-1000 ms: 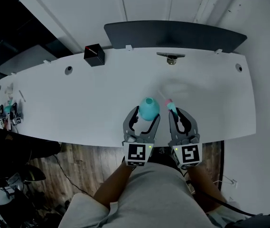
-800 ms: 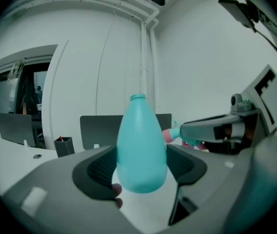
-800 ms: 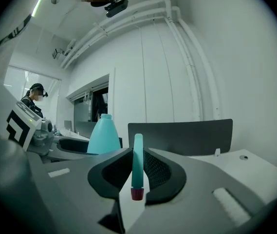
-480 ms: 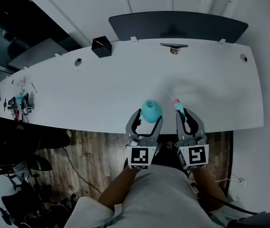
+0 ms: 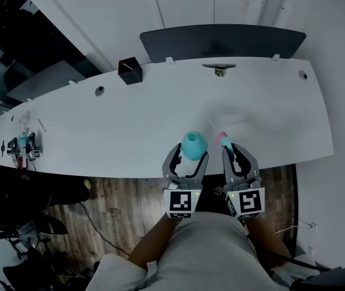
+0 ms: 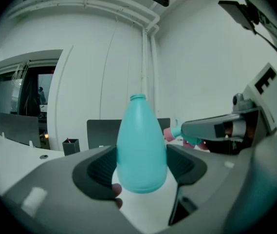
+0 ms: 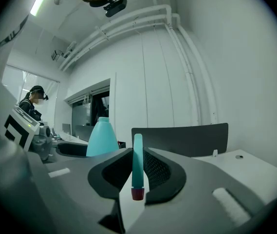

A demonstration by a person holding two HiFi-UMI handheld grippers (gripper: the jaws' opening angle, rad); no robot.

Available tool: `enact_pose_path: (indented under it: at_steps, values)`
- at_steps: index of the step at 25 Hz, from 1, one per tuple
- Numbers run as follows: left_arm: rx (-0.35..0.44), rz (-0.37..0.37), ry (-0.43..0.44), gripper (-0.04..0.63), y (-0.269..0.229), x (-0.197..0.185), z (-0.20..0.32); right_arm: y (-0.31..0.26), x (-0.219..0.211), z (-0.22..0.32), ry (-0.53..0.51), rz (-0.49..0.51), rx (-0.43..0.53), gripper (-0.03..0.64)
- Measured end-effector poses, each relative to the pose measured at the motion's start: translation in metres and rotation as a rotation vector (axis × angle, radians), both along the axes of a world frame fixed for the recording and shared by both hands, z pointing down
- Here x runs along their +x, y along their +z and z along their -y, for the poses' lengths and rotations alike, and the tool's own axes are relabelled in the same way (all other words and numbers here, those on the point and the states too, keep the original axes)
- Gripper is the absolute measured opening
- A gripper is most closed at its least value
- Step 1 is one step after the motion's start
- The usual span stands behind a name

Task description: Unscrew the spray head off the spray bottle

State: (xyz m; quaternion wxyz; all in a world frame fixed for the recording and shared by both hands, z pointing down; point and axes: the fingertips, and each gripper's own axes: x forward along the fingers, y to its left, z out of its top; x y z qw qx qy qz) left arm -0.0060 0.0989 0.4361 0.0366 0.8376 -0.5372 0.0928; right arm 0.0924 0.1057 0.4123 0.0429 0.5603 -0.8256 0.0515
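Left gripper (image 5: 185, 156) clamps the upright teal bottle (image 5: 194, 145), its neck bare. Right gripper (image 5: 233, 156) clamps the detached spray head (image 5: 225, 140). Both are over the table's (image 5: 130, 126) near edge.

Teal bottle (image 6: 140, 152), teal-and-pink spray head (image 7: 138, 167)

I am looking down on a long white curved-edge worktop (image 5: 117, 126) that is stretching across the room. A dark grey flat divider panel (image 5: 221, 41) is standing along its far edge, and a small black box (image 5: 130, 71) is sitting near that edge, off to the left. Brown wood-plank floor (image 5: 123, 208) is showing below the near edge. White wall panels (image 5: 178, 5) are rising behind, with white pipes (image 6: 145, 67) running up toward the ceiling. A bright strip light (image 7: 42, 4) is glowing overhead, and a dark glazed opening (image 6: 31, 104) is showing at the left.
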Motion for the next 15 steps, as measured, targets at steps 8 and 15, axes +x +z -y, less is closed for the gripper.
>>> enact_pose_path:
  at_steps: [8, 15]
  values:
    - [-0.002, -0.014, 0.01, 0.321, 0.0006, -0.0054, -0.004, -0.0001, -0.0052, -0.0103, 0.006, -0.015, -0.004, 0.066]
    - [0.0, -0.015, 0.028, 0.321, 0.0016, -0.0008, -0.005, -0.0038, -0.0051, -0.0096, 0.009, -0.024, -0.001, 0.066]
